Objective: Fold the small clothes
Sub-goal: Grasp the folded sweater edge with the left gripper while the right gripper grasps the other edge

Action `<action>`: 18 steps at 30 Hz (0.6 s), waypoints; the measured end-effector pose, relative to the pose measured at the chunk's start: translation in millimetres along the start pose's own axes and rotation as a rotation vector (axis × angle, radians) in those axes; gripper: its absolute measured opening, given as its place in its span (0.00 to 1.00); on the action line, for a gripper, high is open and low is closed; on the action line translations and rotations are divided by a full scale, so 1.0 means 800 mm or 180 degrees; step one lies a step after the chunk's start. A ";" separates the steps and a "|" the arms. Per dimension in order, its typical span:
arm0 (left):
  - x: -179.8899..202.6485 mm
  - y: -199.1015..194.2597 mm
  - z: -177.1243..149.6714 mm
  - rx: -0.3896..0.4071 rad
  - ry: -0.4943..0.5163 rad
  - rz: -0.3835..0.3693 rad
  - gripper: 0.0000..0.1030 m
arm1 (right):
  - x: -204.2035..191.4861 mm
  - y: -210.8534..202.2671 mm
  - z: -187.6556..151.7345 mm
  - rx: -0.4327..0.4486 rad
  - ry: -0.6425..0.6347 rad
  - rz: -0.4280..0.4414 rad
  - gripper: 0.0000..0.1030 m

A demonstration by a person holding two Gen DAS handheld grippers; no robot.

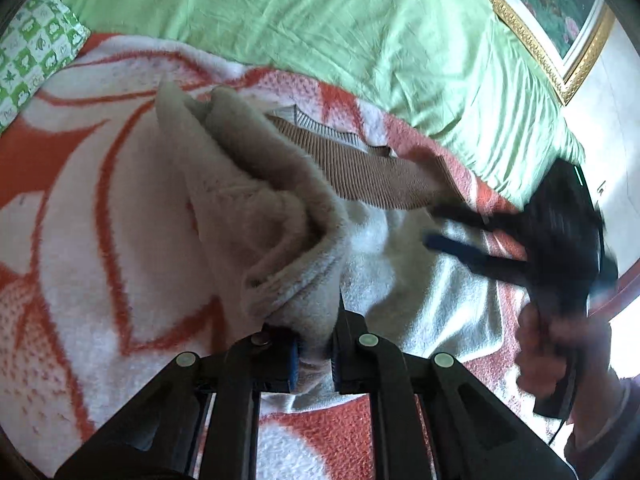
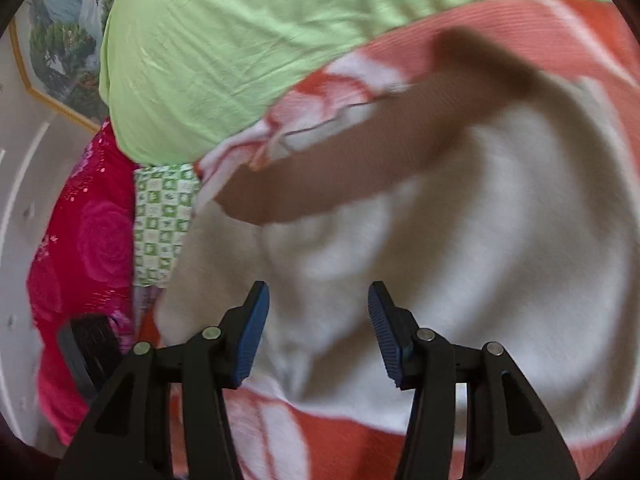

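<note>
Fleece is bunched between the closed jaws of the left gripper [image 1: 314, 360], whose blue pads pinch a thick fold of the cream garment [image 1: 256, 216] at six o'clock in the left wrist view; the cloth rises from the jaws toward eleven o'clock in a rumpled roll. Beyond it, the garment's brown ribbed band [image 1: 360, 168] runs from the centre toward three o'clock, with more of the pale fabric spread flat under it on the orange-and-white blanket [image 1: 80, 184]. At three o'clock the right gripper [image 1: 436, 224], blurred, hangs over that flat part with its jaws apart and nothing between them; a hand [image 1: 552, 344] grips its handle at four o'clock. In the right wrist view the same open jaws frame the cream garment at six o'clock, pads clear of the cloth, and the brown band crosses from nine toward one o'clock. Farther off lies a green sheet [image 1: 320, 24] across twelve o'clock, a green checked cloth [image 1: 36, 56] at ten o'clock, and a gold-framed picture [image 1: 560, 28] at two o'clock. A pink rose-patterned fabric [image 2: 88, 248] sits at nine o'clock in the right view.
</note>
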State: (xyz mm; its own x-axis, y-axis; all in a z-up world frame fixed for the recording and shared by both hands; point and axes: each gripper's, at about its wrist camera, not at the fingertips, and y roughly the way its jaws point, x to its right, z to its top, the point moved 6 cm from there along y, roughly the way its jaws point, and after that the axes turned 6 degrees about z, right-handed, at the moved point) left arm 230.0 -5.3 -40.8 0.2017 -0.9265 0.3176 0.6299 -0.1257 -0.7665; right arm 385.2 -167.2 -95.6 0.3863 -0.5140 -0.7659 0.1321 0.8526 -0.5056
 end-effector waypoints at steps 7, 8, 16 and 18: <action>-0.016 0.007 0.000 0.0011 -0.0176 0.0034 0.09 | -0.102 0.140 0.063 -0.0895 -0.0535 0.0112 0.88; -0.015 0.008 0.000 0.0012 -0.0181 0.0031 0.09 | -0.119 0.161 0.065 -0.1044 -0.0655 0.0088 0.90; 0.013 0.015 -0.007 0.0008 0.0065 0.0105 0.09 | -0.155 0.264 0.054 -0.1807 -0.1247 -0.0391 0.93; 0.019 0.016 -0.007 0.0007 0.0138 0.0128 0.09 | -0.161 0.269 0.054 -0.1768 -0.1467 -0.0523 0.89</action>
State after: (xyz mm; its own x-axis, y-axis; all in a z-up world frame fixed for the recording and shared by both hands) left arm 236.8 -23.4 -49.1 0.1943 -0.9453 0.2620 0.6235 -0.0872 -0.7769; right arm 403.4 86.5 -89.0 0.7617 -0.4349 -0.4804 -0.2131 0.5320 -0.8195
